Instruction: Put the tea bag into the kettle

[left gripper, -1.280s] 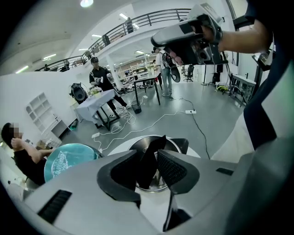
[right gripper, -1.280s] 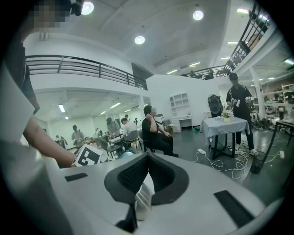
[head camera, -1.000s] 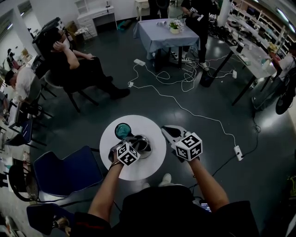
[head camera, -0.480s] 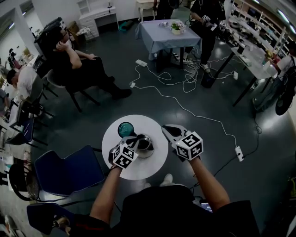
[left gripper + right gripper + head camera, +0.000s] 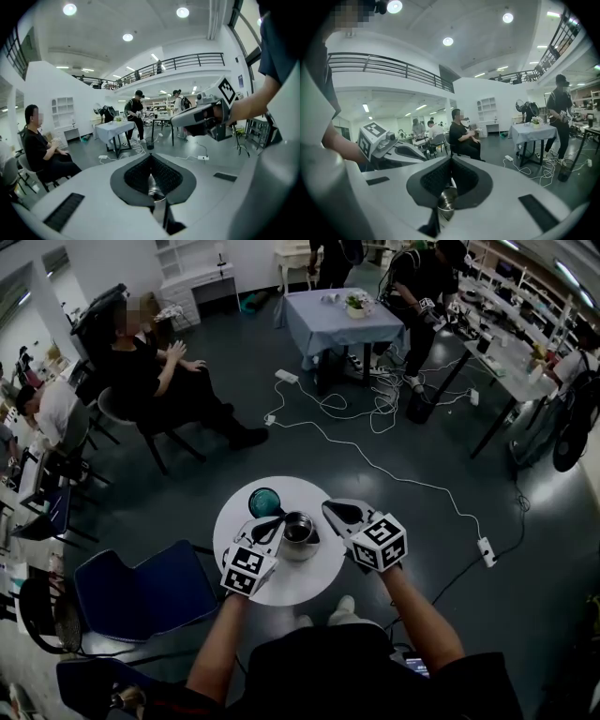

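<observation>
head view | kettle (image 5: 299, 533): steel, rnd, open top | teal disc (image 5: 265, 502) adj.

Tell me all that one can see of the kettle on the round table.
The kettle is a round pot of shiny metal, upright near the middle of the round white table. Its top is open; the inside looks dark. A teal lid lies beside it on the table. The left gripper has its tip at the rim; contact is unclear.

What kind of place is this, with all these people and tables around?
Probably a big open lab or workshop: cluttered workbenches along the right side, white cables and a power strip trailing across the dark floor, and a railed mezzanine overhead.
</observation>
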{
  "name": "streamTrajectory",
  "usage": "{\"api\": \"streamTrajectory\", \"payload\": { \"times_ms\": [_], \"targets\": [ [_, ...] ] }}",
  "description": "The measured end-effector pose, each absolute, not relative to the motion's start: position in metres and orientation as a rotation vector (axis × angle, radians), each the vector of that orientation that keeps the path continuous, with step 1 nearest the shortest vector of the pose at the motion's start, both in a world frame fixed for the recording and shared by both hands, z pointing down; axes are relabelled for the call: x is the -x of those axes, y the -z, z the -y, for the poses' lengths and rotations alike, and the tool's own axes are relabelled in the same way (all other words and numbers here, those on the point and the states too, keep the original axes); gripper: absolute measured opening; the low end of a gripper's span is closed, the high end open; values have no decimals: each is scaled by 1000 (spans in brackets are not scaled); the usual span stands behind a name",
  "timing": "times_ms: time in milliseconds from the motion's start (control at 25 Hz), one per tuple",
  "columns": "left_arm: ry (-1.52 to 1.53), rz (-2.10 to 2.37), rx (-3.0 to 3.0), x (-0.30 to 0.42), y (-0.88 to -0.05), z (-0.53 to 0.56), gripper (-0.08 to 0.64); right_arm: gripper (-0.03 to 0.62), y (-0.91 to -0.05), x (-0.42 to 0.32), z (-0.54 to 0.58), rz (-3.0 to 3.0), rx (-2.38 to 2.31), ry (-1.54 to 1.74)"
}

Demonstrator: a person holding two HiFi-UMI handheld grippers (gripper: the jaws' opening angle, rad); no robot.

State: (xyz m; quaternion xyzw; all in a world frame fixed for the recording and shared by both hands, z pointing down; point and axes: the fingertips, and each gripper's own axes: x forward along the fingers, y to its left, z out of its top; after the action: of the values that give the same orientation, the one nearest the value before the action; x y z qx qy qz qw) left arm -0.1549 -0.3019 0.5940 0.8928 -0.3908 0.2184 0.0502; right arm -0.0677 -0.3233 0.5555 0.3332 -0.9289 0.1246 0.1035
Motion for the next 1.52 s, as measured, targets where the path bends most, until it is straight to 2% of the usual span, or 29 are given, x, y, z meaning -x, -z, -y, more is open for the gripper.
{"api": "streamTrajectory", "payload": {
  "times_ms": [840,1520],
  "targets": [
    [-203,1117,-2813,185,-518,229,15,18,-530,120,249,2773,-1081,-226],
    [-101,1127,-2818,166,-486,219,15,19,-488,104,230,2816,-1102,-136]
  ]
}}
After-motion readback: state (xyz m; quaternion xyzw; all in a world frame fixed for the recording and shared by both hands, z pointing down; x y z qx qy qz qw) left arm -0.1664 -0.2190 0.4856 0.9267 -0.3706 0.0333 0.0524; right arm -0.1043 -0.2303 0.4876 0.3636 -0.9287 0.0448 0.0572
